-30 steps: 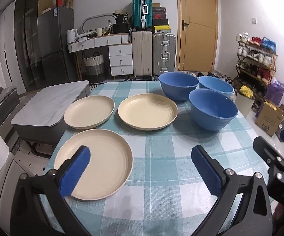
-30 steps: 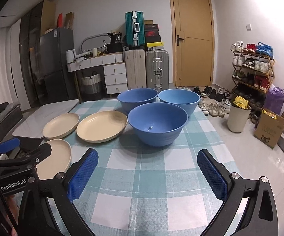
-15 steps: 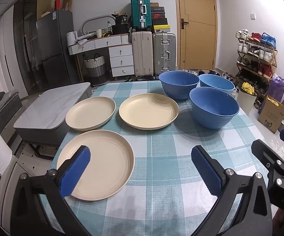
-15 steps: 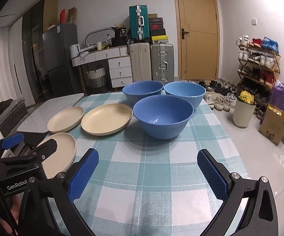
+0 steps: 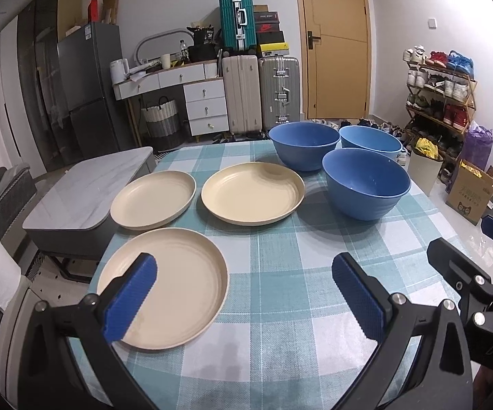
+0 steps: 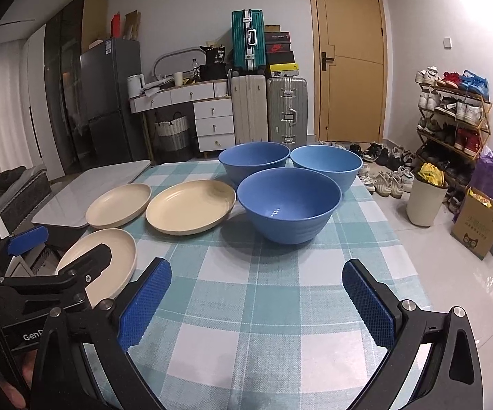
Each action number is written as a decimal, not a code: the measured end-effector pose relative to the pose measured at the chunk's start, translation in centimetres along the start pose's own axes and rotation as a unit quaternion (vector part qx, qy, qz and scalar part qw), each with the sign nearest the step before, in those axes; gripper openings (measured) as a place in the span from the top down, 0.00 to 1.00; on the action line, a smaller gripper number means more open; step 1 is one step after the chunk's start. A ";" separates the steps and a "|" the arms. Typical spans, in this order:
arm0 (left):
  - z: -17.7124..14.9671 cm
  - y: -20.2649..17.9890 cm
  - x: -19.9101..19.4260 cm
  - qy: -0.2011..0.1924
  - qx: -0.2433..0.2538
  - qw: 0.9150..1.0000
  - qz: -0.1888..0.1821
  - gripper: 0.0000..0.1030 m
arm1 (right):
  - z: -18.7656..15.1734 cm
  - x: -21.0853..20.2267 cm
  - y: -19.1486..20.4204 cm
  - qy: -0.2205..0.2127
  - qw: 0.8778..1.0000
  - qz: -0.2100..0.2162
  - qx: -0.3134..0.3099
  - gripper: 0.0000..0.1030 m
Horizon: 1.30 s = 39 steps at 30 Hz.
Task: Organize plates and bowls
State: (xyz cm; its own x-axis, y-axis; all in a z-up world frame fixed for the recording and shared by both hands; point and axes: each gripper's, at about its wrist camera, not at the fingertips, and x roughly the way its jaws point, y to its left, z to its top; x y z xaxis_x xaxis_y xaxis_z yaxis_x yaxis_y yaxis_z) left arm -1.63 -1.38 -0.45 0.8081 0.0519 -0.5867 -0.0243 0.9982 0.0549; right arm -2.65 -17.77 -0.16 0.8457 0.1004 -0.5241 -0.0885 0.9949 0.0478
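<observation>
Plates: three cream plates lie on the left half of the table (image 5: pixel 280 266). The near plate (image 5: pixel 178 287) sits at the near left edge, the far-left plate (image 5: pixel 152 200) close to the left edge behind it, and the middle plate (image 5: pixel 251 193) toward the table's centre. None touches another.
Bowls: three blue bowls stand on the far right part of the table. The front bowl (image 6: pixel 289 205) is nearest you, just beside the middle plate; the back-left bowl (image 6: pixel 254 162) and the back-right bowl (image 6: pixel 326 165) stand behind it near the far edge, crowded together.
Your left gripper (image 5: pixel 243 294): you hold it low over the near edge, tilted slightly down, fingers spread wide and pinching nothing. Its left pad (image 5: pixel 130 300) overlaps the near plate in the view; whether it touches cannot be told.
Your right gripper (image 6: pixel 256 302): level, aimed at the front bowl, tongs spread wide and empty, over bare cloth at the near edge.
Change: since a second ago both views have drawn a little closer to the dishes; the dishes have not moved, and both grippers are as wide as before.
Room to move: bare checked cloth runs from the near edge up to the front bowl, and along the right edge beside it.
</observation>
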 end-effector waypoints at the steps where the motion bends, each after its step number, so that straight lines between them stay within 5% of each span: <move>1: 0.0 0.1 0.1 0.001 -0.001 1.000 0.000 0.00 | 0.0 0.0 0.0 0.001 1.000 0.001 0.000 0.00; 15: 0.2 1.1 0.9 0.025 -0.024 0.999 -0.020 0.00 | 0.3 0.4 0.0 -0.005 1.000 0.025 0.002 0.00; 39: 1.5 3.0 2.8 0.019 -0.036 0.999 0.005 0.00 | 1.3 1.8 1.0 -0.028 0.999 0.031 -0.021 0.00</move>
State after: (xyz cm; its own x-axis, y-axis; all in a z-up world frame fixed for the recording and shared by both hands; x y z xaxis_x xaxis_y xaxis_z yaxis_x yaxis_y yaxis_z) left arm 1.44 1.71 -0.71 0.7844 0.0612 -0.6173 -0.0751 0.9972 0.0035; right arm -0.48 -16.62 0.06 0.8660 0.1639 -0.4723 -0.1636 0.9856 0.0422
